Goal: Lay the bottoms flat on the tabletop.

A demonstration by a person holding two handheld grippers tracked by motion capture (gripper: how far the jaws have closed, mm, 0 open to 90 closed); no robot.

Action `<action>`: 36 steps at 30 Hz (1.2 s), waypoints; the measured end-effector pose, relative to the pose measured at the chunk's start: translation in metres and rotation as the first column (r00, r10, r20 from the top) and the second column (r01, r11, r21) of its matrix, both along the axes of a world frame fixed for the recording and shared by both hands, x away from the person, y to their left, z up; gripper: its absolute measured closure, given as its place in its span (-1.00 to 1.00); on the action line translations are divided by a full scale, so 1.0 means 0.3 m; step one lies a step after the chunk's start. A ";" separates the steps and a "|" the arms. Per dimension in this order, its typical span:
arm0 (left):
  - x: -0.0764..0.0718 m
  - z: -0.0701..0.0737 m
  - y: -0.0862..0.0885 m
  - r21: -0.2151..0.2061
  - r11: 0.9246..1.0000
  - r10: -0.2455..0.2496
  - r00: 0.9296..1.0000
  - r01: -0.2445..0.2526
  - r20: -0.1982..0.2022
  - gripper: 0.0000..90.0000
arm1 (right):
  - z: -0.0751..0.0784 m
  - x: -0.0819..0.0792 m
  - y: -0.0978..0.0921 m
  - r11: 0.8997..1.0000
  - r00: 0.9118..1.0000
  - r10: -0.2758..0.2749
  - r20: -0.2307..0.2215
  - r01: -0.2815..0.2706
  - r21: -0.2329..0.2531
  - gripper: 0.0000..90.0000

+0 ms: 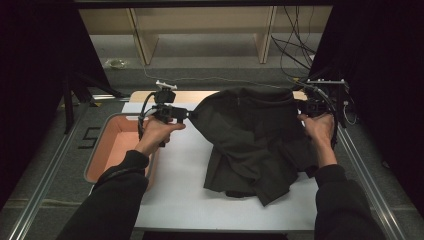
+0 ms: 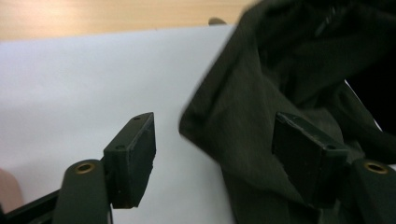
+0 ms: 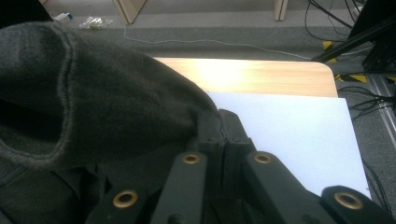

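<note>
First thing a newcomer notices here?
The dark garment bunched on the white sheet right of the table's middle, its far edge lifted. The right gripper is clamped on that edge at the far right; the left gripper stands open at the cloth's far-left corner. A pink tray sits at the table's left edge.

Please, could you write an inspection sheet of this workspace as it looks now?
Surface: white sheet on a wooden table.
Job's things: dark garment, partly lifted, its lower part lying on the sheet.
Clutter: orange tray beside the sheet.
Grippers: left tongs open, the garment's edge between the jaws; right tongs shut on the garment.
Cables: black cables and a light cable on the floor.
Surroundings: wooden shelf legs, grey carpet.
</note>
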State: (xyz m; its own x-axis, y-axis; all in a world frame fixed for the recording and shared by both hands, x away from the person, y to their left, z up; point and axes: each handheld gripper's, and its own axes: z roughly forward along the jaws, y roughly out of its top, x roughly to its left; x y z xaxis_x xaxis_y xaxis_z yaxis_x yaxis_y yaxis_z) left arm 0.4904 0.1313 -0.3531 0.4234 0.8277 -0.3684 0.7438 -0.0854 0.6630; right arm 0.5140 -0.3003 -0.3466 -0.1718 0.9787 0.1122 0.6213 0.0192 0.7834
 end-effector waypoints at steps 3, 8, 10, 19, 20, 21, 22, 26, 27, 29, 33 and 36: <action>-0.041 -0.047 -0.017 0.014 1.000 -0.020 1.000 0.020 -0.020 -0.40 | -0.002 0.002 0.000 1.000 1.000 0.000 -0.001 0.000 -0.002 0.99; -0.083 -0.129 -0.061 -0.028 0.999 -0.048 0.996 0.046 -0.069 -0.48 | 0.000 -0.001 0.004 1.000 1.000 0.005 0.001 -0.005 -0.001 0.99; -0.091 -0.156 -0.086 -0.051 0.997 -0.057 0.995 0.053 -0.080 -0.48 | 0.000 -0.002 0.005 1.000 1.000 0.007 0.003 -0.007 -0.003 0.99; -0.111 -0.228 -0.247 -0.069 0.990 -0.131 0.987 0.125 -0.095 -0.31 | 0.001 -0.007 0.010 1.000 1.000 0.014 0.002 -0.014 0.000 0.99; -0.102 -0.233 -0.258 -0.093 0.989 -0.122 0.989 0.114 -0.089 -0.13 | 0.001 -0.008 0.012 1.000 1.000 0.017 0.002 -0.017 -0.002 0.99; -0.094 -0.236 -0.263 -0.110 0.988 -0.120 0.989 0.110 -0.090 0.11 | 0.004 -0.010 0.014 1.000 1.000 0.019 0.002 -0.019 -0.004 0.99; -0.085 -0.234 -0.263 -0.113 0.987 -0.124 0.988 0.113 -0.092 0.38 | 0.005 -0.011 0.016 1.000 1.000 0.021 0.002 -0.021 0.000 0.99; -0.057 -0.190 -0.240 -0.130 0.983 -0.141 0.987 0.131 -0.072 0.85 | 0.010 -0.016 0.019 0.999 0.999 0.032 0.004 -0.032 -0.007 0.99; -0.051 -0.172 -0.229 -0.128 0.982 -0.146 0.987 0.137 -0.063 0.86 | 0.012 -0.016 0.018 0.999 0.999 0.033 0.004 -0.033 -0.009 0.99; -0.038 -0.133 -0.203 -0.119 0.983 -0.150 0.987 0.143 -0.051 0.86 | 0.015 -0.015 0.016 0.999 0.999 0.031 0.007 -0.031 -0.015 0.99; -0.002 -0.056 -0.135 -0.124 0.984 -0.133 0.991 0.128 -0.028 0.87 | 0.033 -0.017 0.002 1.000 1.000 0.014 0.024 -0.014 -0.002 0.99; 0.032 -0.005 -0.086 -0.111 0.987 -0.119 0.993 0.115 -0.025 0.87 | 0.053 -0.019 -0.017 1.000 0.999 -0.004 0.035 0.003 0.003 0.99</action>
